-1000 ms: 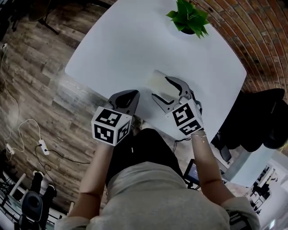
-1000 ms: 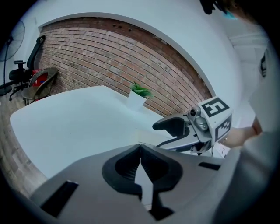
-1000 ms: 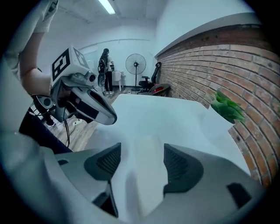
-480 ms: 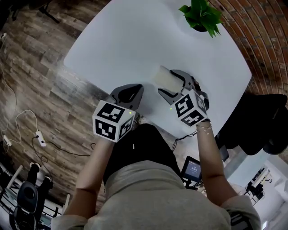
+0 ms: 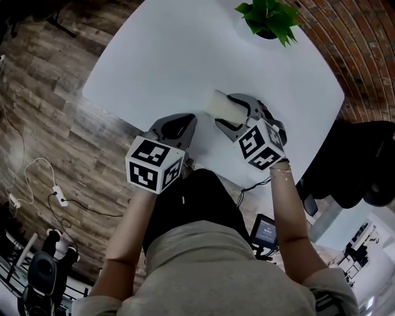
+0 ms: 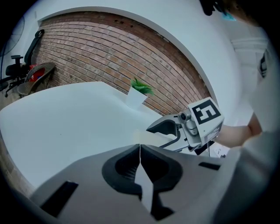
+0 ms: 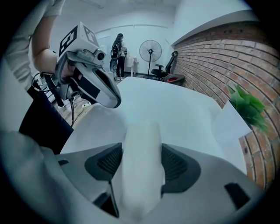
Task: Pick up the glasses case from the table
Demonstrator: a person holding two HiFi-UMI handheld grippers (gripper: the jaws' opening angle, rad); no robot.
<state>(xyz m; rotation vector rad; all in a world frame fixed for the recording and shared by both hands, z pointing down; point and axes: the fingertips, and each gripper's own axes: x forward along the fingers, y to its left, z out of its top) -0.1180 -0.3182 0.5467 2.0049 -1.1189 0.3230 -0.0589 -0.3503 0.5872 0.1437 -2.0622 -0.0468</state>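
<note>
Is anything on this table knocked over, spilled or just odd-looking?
Nothing stands out. No spill shows on the white table, the potted plant stands upright near its far edge, and the glasses case sits straight between the jaws of the right gripper, which have just been closing on it.

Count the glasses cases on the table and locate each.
1. The glasses case lies by the table's near edge, between the right gripper's fingers, which have just been closing onto it. No other shows, though the gripper covers some table.

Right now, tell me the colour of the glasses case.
The case is white, like the table; it shows best in the right gripper view.
</note>
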